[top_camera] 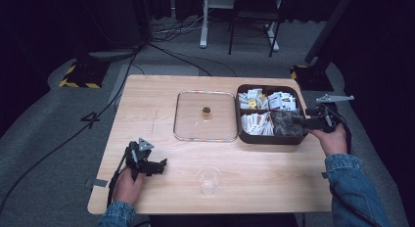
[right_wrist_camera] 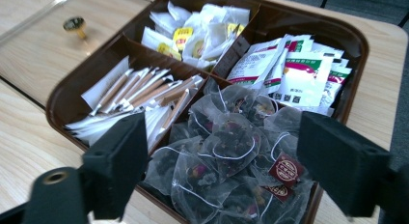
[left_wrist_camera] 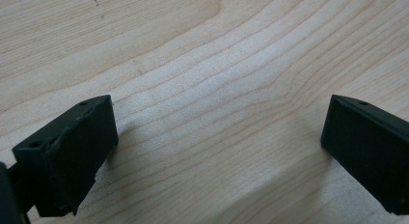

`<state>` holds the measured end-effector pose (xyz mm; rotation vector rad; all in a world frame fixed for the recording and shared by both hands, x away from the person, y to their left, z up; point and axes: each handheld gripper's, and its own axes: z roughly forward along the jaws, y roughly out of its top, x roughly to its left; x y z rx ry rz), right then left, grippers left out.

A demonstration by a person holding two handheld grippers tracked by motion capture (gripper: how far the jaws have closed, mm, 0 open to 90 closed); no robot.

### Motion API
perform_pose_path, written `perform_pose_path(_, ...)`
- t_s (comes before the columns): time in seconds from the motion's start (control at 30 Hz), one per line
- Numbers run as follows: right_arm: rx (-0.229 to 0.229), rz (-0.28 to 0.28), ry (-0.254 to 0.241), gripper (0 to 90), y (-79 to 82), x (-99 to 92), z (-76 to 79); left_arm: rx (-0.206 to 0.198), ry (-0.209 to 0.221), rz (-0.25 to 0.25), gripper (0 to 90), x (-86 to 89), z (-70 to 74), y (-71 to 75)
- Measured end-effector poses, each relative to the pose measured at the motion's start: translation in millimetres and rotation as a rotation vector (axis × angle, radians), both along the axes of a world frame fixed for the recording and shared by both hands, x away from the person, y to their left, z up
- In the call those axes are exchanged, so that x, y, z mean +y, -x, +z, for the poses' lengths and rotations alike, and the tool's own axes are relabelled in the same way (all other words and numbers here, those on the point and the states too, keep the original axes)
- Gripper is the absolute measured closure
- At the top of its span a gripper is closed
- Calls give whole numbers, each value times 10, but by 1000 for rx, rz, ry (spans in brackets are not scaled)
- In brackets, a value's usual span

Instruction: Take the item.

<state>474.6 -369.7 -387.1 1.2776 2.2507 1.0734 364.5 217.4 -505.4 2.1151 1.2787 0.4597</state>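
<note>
- Directly ahead of the right gripper (right_wrist_camera: 222, 161), jaws spread wide, mesh tea bags (right_wrist_camera: 226, 142) with dark red tags, print unreadable, fill the nearest compartment of a brown divided box (right_wrist_camera: 357, 45).
- Beyond them lie paper sachets (right_wrist_camera: 289, 74) with illegible lettering.
- Left gripper (left_wrist_camera: 219, 151) hangs spread over pale, grained wooden table (left_wrist_camera: 202, 55).

Pale wood-grain table (top_camera: 161, 97), dark brown tray (right_wrist_camera: 62, 96), black tongs (right_wrist_camera: 226, 178), blue denim sleeve (top_camera: 353, 188), black-and-yellow striped base (top_camera: 78, 76)

You have a dark brown tray (top_camera: 295, 139) at the table's right side, split into four compartments: mesh tea bags (right_wrist_camera: 226, 147) in the one nearest your right gripper (right_wrist_camera: 222, 166), paper-wrapped sticks (right_wrist_camera: 140, 91) beside them, yellow-labelled sachets (right_wrist_camera: 197, 33) and white packets (right_wrist_camera: 294, 72) behind.
</note>
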Motion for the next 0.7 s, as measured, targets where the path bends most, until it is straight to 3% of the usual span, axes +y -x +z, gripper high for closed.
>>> perform_pose_path(0.17, 15, 7, 40, 246, -74, 36, -85, 0, 0, 0, 0, 0, 0, 0)
perform_pose_path(0.27, 24, -17, 49, 287, -128, 15, -173, 0, 0, 0, 0, 0, 0, 0)
perform_pose_path(0.43, 70, -30, 27, 314, -183, -10, -271, 0, 0, 0, 0, 0, 0, 0)
perform_pose_path(0.5, 93, -26, -10, 382, -207, -18, -328, 0, 0, 0, 0, 0, 0, 0)
perform_pose_path(0.7, 92, -26, 1, 461, -236, 1, -387, 0, 0, 0, 0, 0, 0, 0)
